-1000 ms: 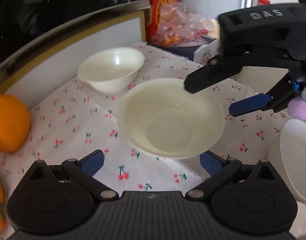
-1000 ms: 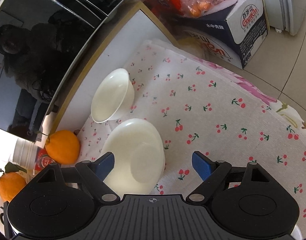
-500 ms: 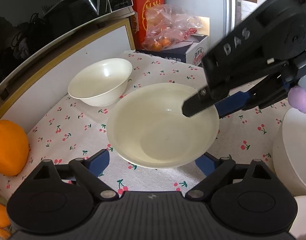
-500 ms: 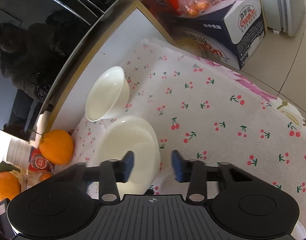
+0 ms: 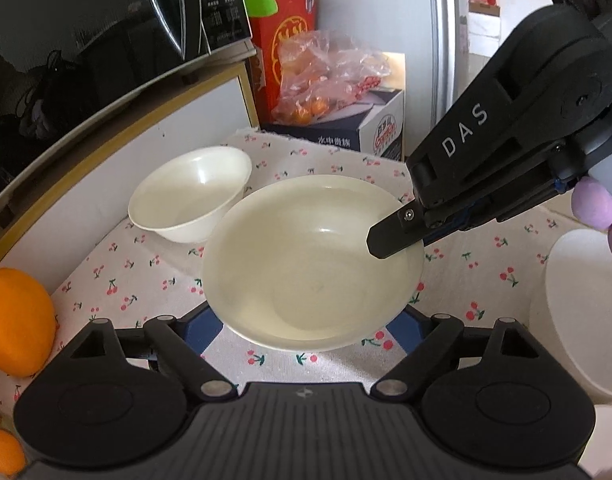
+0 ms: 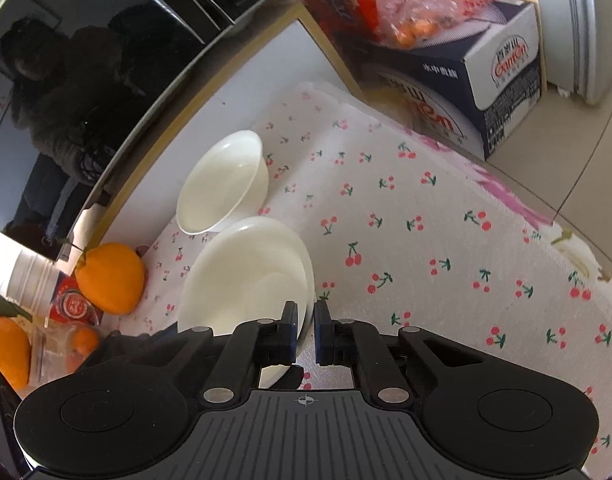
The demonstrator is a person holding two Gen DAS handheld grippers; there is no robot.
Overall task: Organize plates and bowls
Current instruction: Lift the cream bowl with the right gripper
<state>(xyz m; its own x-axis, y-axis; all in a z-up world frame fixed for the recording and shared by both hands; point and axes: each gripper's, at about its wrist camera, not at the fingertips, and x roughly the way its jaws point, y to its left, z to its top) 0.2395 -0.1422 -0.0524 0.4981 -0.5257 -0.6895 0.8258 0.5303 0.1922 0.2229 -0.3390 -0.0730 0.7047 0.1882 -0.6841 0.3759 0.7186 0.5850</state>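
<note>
Left wrist view showed your left gripper [image 5: 302, 326] spread wide, its blue pads either side of the near base of the large bowl [image 5: 311, 262]; whether they touched it could not be told. Its jaws had just narrowed a little around that bowl. The bowl sat on the cherry-print cloth [image 5: 106, 276] over the tabletop, with the small bowl [image 5: 190, 194] just beyond it to the far left, close enough that their rims looked almost touching. Further right, your right gripper [image 5: 389, 242] had just clamped shut on the large bowl's right rim, one finger inside and one outside.

A rim pinch on a smooth bowl could slip, so you would have done well to lift level and slowly, kept the left gripper under it as support, and cleared the small bowl's rim before nesting. The white dish [image 5: 581, 312] at the far right needed room too.
</note>
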